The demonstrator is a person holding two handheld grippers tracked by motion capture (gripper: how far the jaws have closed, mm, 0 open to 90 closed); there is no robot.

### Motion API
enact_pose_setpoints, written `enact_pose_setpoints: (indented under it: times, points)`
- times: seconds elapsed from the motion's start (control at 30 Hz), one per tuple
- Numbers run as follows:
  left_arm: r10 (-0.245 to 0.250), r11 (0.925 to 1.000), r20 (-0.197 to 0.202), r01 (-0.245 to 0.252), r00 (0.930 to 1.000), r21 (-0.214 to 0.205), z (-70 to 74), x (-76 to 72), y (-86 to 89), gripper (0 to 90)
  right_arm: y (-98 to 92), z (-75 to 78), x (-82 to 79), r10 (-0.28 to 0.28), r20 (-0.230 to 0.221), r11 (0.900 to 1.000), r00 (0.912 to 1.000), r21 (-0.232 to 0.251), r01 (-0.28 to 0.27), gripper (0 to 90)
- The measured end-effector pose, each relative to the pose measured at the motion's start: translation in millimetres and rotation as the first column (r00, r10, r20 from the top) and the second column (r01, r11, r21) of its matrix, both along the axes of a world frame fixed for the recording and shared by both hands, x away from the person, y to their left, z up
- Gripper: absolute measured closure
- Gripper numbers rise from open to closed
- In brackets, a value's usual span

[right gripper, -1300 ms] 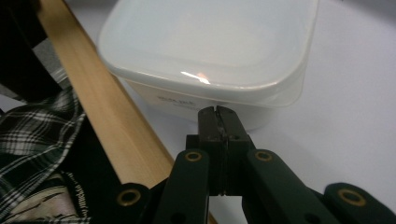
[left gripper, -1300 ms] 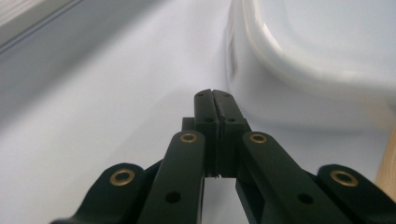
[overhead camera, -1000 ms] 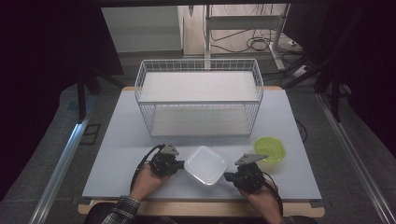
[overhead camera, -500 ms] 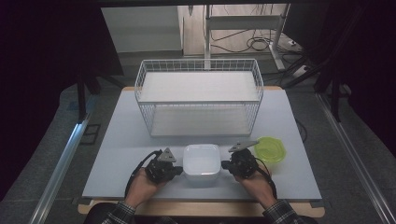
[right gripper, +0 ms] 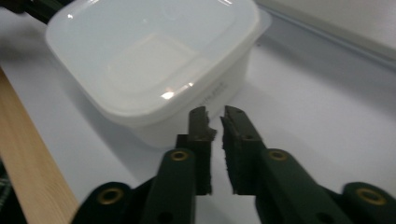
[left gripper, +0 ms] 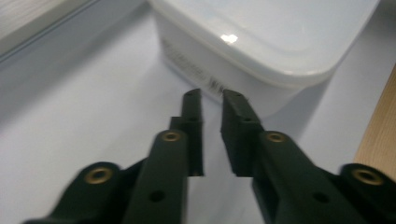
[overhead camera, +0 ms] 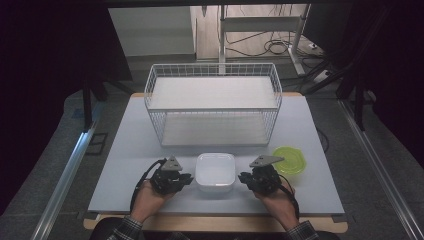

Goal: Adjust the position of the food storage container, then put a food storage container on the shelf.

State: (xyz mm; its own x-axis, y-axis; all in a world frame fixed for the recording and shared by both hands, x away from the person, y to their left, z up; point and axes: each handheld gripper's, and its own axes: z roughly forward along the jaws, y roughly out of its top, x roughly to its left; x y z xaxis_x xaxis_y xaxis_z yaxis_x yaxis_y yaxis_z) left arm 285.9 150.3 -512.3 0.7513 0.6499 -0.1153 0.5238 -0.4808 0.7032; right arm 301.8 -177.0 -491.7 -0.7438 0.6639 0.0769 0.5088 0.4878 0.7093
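Note:
A white square plastic container (overhead camera: 215, 171) with its lid on rests flat on the pale table (overhead camera: 125, 150), near the front edge. My left gripper (overhead camera: 189, 179) is just left of it, tips pointing at its side wall. In the left gripper view the jaws (left gripper: 212, 95) have just been opening to a narrow gap with nothing between them, a little short of the container (left gripper: 261, 42). My right gripper (overhead camera: 242, 178) mirrors this on the container's right. Its jaws (right gripper: 213, 113) have also just been opening, and they stand slightly apart and empty before the container (right gripper: 149, 60).
A white wire basket (overhead camera: 212, 102) stands behind the container at mid-table. A round green lid (overhead camera: 289, 160) lies right of my right gripper. The table's wooden front edge (right gripper: 28, 154) runs close by the container.
The container, skewed and pinched between both grippers a second ago, now sits square to the table edge. Both grippers' jaws have parted slightly, and the left has drawn back from the container's side.

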Motion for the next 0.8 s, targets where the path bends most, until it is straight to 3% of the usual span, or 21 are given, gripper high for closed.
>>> enact_pose_setpoints:
  times: [0.07, 0.13, 0.17, 0.2, 0.23, 0.33, 0.4, 0.43, 0.57, 0.7, 0.8]
  points:
    - [0.006, 1.0000, -0.001, -0.006, 1.0000, -0.007, 1.1, -2.0, 4.3, 73.6, -2.6, 1.6, -2.7, 0.000, 0.022, 1.0000, 0.9998, -0.010, 0.000, 76.9]
    - [0.016, 0.9998, 0.015, -0.015, 0.9998, -0.010, 3.5, -7.0, 11.6, 59.0, -11.2, 8.3, -10.0, 0.008, 0.089, 0.9995, 0.9960, -0.030, -0.005, 67.1]
    - [0.019, 0.9997, 0.025, -0.019, 0.9995, -0.014, 4.8, -9.4, 14.3, 59.0, -11.2, 8.3, -10.0, 0.008, 0.089, 0.9995, 0.9960, -0.030, -0.005, 67.1]
    - [0.024, 0.9996, 0.038, -0.023, 0.9990, -0.019, 6.2, -11.2, 16.7, 47.0, -15.6, 12.0, -14.0, 0.010, 0.126, 0.9998, 0.9920, -0.016, -0.008, 58.2]
    - [0.030, 0.9992, 0.047, -0.029, 0.9984, -0.026, 7.3, -13.4, 18.8, 47.0, -15.6, 12.0, -14.0, 0.010, 0.126, 0.9998, 0.9920, -0.016, -0.008, 58.2]
    - [0.041, 0.9977, 0.074, -0.037, 0.9964, -0.056, 7.0, -21.1, 24.7, 30.5, -20.5, 13.8, -17.6, 0.006, 0.153, 1.0000, 0.9882, 0.005, -0.007, 44.2]
    - [0.036, 0.9982, 0.083, -0.032, 0.9959, -0.051, 5.4, -25.3, 26.6, 22.0, -23.2, 12.5, -19.0, 0.000, 0.149, 0.9997, 0.9888, 0.024, -0.004, 35.6]
    - [0.044, 0.9988, 0.092, -0.042, 0.9948, -0.026, 2.3, -28.6, 27.3, 15.4, -25.3, 10.5, -19.5, -0.003, 0.130, 0.9990, 0.9916, 0.045, -0.003, 27.6]
    - [0.061, 0.9981, 0.105, -0.061, 0.9926, -0.005, -2.9, -28.8, 27.6, 9.3, -26.0, 7.4, -19.6, 0.004, 0.126, 0.9984, 0.9921, 0.056, -0.011, 18.6]
    - [0.058, 0.9979, 0.114, -0.055, 0.9918, -0.033, -5.9, -25.3, 27.8, 3.7, -21.0, 2.1, -18.1, 0.027, 0.131, 0.9987, 0.9910, 0.039, -0.032, 7.1]
    - [0.075, 0.9957, 0.124, -0.068, 0.9894, -0.063, -5.5, -24.1, 27.7, 2.0, -17.9, -0.8, -17.6, 0.037, 0.121, 0.9987, 0.9920, 0.032, -0.041, 4.4]
